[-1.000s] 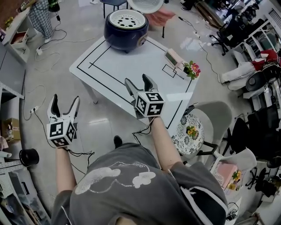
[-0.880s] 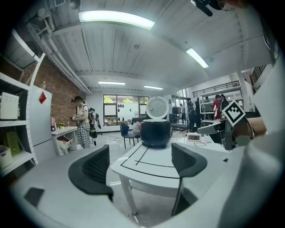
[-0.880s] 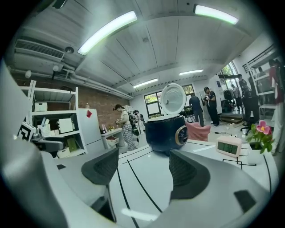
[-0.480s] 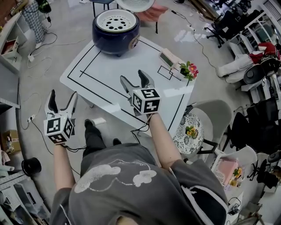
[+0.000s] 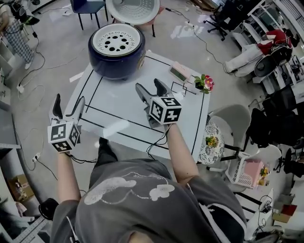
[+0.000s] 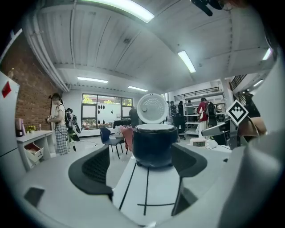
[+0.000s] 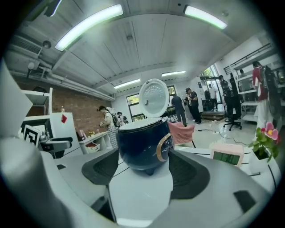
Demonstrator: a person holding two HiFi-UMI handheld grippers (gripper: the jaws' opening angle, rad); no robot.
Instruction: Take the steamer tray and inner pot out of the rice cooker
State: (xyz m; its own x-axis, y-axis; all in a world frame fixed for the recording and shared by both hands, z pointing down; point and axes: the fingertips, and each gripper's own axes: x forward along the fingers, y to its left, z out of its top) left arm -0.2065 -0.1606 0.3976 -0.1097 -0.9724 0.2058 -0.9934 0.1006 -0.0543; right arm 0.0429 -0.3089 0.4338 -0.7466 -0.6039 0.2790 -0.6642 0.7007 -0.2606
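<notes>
Steamer tray [image 5: 117, 40] seemingly seated in open rice cooker [image 5: 116, 61] on table [image 5: 137, 111]; left tool [image 5: 69, 100], right tool [image 5: 148, 85] spread, empty

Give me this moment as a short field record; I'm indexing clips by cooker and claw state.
rice cooker: dark blue, on the table's far left corner
lid: open
steamer tray: white, perforated, seated in the cooker
inner pot: hidden under the tray
left claw: open, empty, by the table's left edge
right claw: open, empty, above the table
also on table: clock, flowers
</notes>
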